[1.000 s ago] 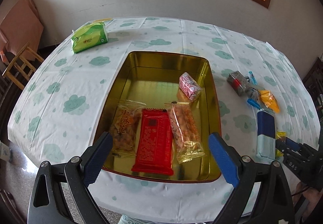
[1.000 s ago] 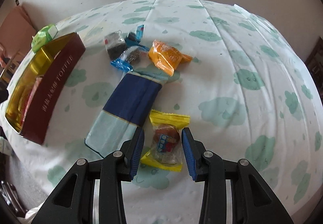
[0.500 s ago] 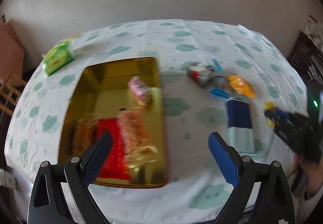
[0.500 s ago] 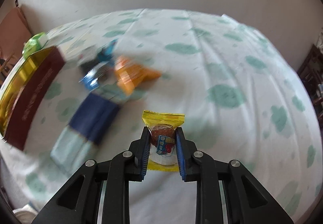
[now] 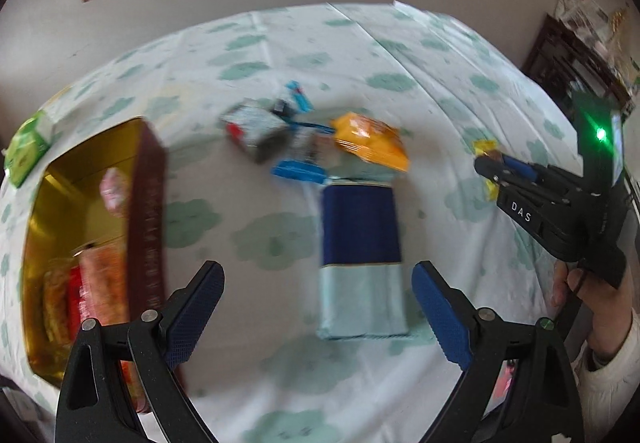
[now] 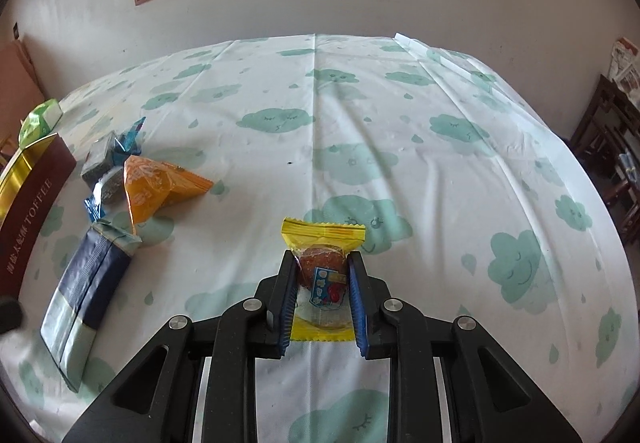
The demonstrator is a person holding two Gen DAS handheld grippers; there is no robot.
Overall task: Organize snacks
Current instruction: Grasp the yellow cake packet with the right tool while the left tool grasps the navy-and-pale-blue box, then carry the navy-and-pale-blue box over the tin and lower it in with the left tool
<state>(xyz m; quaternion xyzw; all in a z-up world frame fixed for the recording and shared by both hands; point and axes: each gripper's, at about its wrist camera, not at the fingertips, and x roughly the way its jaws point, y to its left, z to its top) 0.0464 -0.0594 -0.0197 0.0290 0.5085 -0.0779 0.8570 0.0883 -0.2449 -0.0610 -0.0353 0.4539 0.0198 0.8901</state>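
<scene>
My right gripper (image 6: 322, 283) is shut on a yellow-wrapped cake (image 6: 323, 267), held just above the tablecloth; the same gripper (image 5: 486, 165) shows at the right of the left wrist view with the yellow wrapper (image 5: 485, 147) at its tip. My left gripper (image 5: 316, 303) stands wide open above a dark blue and pale blue packet (image 5: 362, 255), not touching it. An orange packet (image 5: 370, 141) and several small blue and grey sweets (image 5: 260, 129) lie beyond it. The gold toffee tin (image 5: 146, 203) at the left holds red, orange and pink snacks.
A green tissue pack (image 5: 26, 149) lies past the tin at the table's left edge. The cloud-patterned tablecloth (image 6: 400, 163) covers the table. A hand (image 5: 592, 307) holds the right gripper. Dark wooden furniture (image 6: 612, 147) stands at the right, near the wall.
The right gripper closed on the yellow cake and lifted it away from the blue packet. The left gripper swung right, from over the tin to over the blue packet, staying open.
</scene>
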